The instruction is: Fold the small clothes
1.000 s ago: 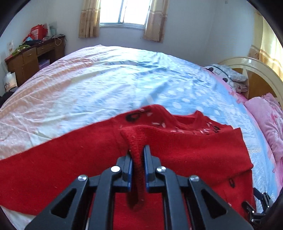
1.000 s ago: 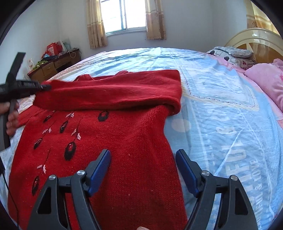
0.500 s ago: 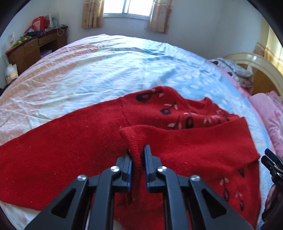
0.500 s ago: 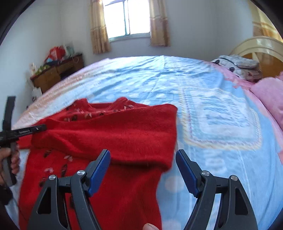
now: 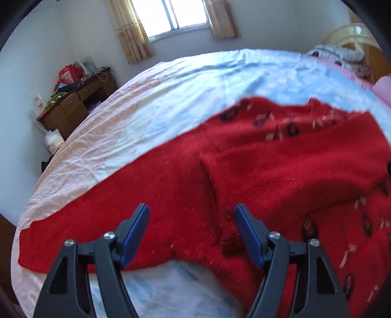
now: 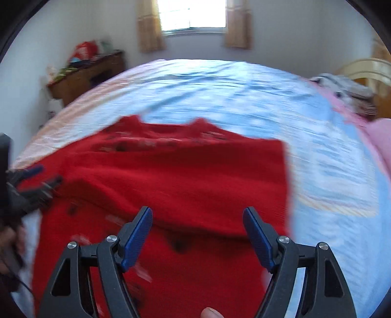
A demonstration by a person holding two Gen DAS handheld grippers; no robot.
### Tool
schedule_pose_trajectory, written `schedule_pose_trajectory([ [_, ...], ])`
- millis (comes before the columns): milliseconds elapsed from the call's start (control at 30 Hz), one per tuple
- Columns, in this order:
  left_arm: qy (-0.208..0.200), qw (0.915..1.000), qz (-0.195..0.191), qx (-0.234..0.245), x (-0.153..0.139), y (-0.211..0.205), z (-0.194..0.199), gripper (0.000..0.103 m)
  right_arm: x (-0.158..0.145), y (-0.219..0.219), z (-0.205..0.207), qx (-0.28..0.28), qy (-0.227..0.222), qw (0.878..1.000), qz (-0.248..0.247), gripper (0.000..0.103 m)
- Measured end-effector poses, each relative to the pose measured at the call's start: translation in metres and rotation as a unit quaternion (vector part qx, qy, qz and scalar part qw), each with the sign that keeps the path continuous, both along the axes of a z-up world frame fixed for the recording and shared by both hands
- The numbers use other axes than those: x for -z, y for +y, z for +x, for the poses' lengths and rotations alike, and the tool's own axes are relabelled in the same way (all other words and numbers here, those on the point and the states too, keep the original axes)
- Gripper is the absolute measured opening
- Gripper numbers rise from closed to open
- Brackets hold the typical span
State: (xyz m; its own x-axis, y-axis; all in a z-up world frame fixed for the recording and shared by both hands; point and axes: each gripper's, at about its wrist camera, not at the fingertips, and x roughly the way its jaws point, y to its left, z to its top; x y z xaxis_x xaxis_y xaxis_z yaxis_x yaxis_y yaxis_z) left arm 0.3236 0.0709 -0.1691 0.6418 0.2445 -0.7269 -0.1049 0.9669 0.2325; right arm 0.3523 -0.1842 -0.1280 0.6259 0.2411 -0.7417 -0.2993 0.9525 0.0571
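A red knit sweater (image 5: 281,171) with dark flower motifs lies flat on the bed. One sleeve (image 5: 293,166) is folded across its chest, with its cuff end near my left gripper. The other sleeve (image 5: 97,220) stretches out to the left. My left gripper (image 5: 191,220) is open and empty just above the sweater, the folded cuff lying by its right finger. My right gripper (image 6: 198,225) is open and empty above the sweater's body (image 6: 183,186). The left gripper (image 6: 36,181) also shows at the left edge of the right wrist view.
The bed (image 5: 183,93) has a pale blue and pink cover. A wooden desk (image 5: 73,102) with clutter stands by the far left wall. Pillows (image 6: 347,88) and a headboard (image 5: 354,31) are at the right. A window (image 6: 193,14) is on the far wall.
My left gripper has opened and let go of the sleeve cuff, which now lies across the sweater. The right gripper stayed open and shifted; both views are motion-blurred.
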Motion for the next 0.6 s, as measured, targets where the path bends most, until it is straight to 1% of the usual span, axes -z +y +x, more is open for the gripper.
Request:
schedule_pose_trajectory([
  [67,-0.004,1.0000,0.000,0.003,0.001,0.003,-0.008,0.076,0.008,0.017,0.007,-0.011,0.016,0.999,0.031,0.077],
  [100,-0.006,1.0000,-0.003,0.006,0.000,0.006,-0.013,0.076,0.017,0.025,0.011,-0.021,0.036,0.998,0.038,0.077],
  [133,-0.008,0.9998,-0.012,0.012,-0.003,0.009,-0.019,0.076,0.027,0.031,0.012,-0.031,0.059,0.997,0.036,0.077],
  [167,-0.016,0.9996,-0.020,0.015,-0.008,0.013,-0.026,0.078,0.035,0.039,0.008,-0.036,0.071,0.997,0.021,0.077],
  [200,-0.026,0.9993,-0.022,0.014,-0.014,0.017,-0.034,0.078,0.034,0.047,-0.004,-0.042,0.036,0.998,-0.014,0.077],
  [267,-0.046,0.9987,-0.020,0.008,-0.023,0.027,-0.045,0.081,0.030,0.062,-0.021,-0.069,0.018,0.996,-0.051,0.077],
  [367,-0.064,0.9978,-0.015,-0.011,-0.033,0.046,-0.057,0.084,0.012,0.080,-0.033,-0.112,-0.001,0.994,-0.010,0.077],
  [433,-0.064,0.9975,-0.014,-0.026,-0.036,0.065,-0.064,0.084,0.000,0.099,-0.036,-0.137,-0.025,0.990,0.004,0.077],
  [467,-0.062,0.9974,-0.012,-0.035,-0.036,0.071,-0.066,0.085,-0.001,0.111,-0.034,-0.147,-0.029,0.989,0.009,0.077],
  [533,-0.053,0.9970,-0.001,-0.056,-0.034,0.091,-0.072,0.085,0.004,0.131,-0.022,-0.157,-0.009,0.987,0.023,0.077],
  [567,-0.050,0.9964,0.007,-0.067,-0.031,0.099,-0.074,0.085,0.012,0.139,-0.017,-0.161,0.008,0.986,0.037,0.077],
  [600,-0.046,0.9952,0.014,-0.085,-0.029,0.114,-0.078,0.085,0.020,0.145,-0.014,-0.167,0.018,0.985,0.038,0.077],
])
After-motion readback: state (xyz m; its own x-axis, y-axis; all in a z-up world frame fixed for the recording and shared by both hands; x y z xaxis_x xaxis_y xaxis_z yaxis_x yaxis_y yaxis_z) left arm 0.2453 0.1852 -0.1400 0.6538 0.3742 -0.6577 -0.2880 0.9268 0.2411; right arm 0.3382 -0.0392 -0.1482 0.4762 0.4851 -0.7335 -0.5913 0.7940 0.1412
